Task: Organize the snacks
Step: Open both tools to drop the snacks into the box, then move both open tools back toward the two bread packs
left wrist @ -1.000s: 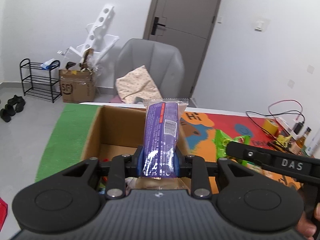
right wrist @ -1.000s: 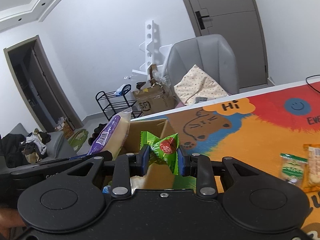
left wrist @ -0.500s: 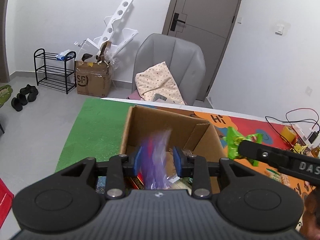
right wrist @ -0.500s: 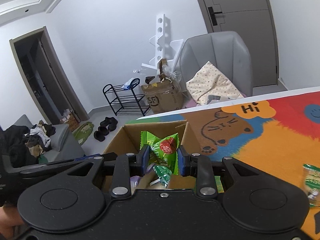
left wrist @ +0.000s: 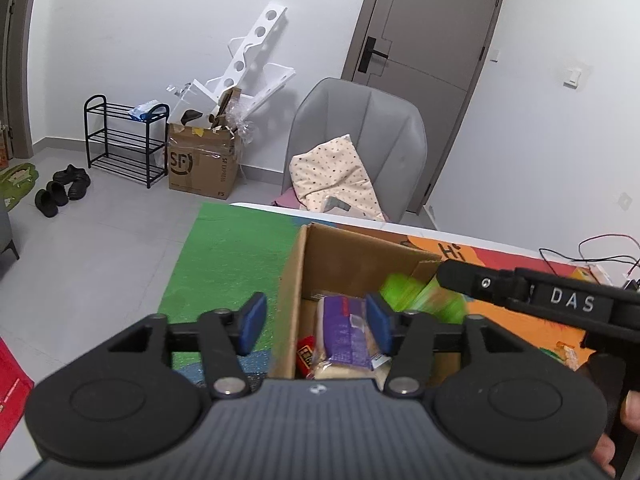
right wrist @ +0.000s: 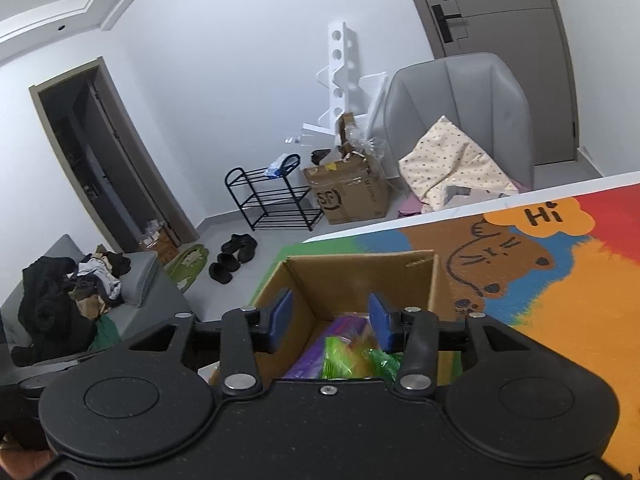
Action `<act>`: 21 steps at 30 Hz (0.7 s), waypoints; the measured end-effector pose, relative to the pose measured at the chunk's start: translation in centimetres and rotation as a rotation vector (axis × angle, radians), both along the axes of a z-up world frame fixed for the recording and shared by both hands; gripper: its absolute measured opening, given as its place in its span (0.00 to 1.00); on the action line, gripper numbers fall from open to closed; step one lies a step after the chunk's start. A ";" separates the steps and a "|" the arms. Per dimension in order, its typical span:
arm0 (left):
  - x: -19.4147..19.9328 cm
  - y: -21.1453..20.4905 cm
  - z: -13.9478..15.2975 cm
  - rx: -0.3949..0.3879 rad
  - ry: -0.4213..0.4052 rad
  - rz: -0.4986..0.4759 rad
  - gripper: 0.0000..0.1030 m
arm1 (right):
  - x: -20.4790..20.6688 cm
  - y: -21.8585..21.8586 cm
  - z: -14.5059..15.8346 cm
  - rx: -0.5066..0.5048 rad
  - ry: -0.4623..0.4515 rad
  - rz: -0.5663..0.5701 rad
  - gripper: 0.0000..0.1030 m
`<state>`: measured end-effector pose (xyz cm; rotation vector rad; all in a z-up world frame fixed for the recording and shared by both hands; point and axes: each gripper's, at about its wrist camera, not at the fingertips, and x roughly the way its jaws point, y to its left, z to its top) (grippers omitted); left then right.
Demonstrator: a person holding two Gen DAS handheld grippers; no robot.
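An open cardboard box (left wrist: 292,280) (right wrist: 434,280) stands on the colourful mat. Above its left wall my left gripper (left wrist: 314,320) hangs, its jaws opening with nothing between the pads. The purple snack packet (left wrist: 346,336) (right wrist: 316,344) lies inside the box beneath it. In the right wrist view my right gripper (right wrist: 332,320) hovers over the box, jaws opening and empty. The green snack packet (right wrist: 352,360) (left wrist: 420,292), blurred, sits in the box on the purple one. A red packet (left wrist: 306,354) lies at the box bottom. The right gripper's arm (left wrist: 560,300) crosses the left wrist view.
The cartoon mat (right wrist: 560,280) covers the table, green at its left end (left wrist: 232,256). A grey chair with a dotted cushion (left wrist: 356,152) stands behind the table. Cables (left wrist: 600,256) lie at the far right. A hand (left wrist: 616,420) grips the right tool.
Both grippers moved over the box and opened. The purple packet left the left jaws and the green packet left the right jaws; both now lie in the box.
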<state>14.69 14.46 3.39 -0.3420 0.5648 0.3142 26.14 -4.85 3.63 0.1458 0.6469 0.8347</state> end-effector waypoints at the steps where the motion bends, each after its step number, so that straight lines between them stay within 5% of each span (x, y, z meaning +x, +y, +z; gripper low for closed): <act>1: 0.0 -0.1 0.0 0.005 0.003 0.002 0.61 | -0.1 -0.3 -0.1 -0.002 0.002 -0.005 0.43; 5: 0.0 -0.6 -0.2 0.016 0.002 -0.005 0.75 | -0.2 -1.7 -0.5 -0.023 0.011 -0.035 0.43; 21: 1.1 -5.3 -0.2 0.008 0.000 -0.099 0.90 | -1.2 -9.1 -1.3 -0.047 0.016 -0.170 0.62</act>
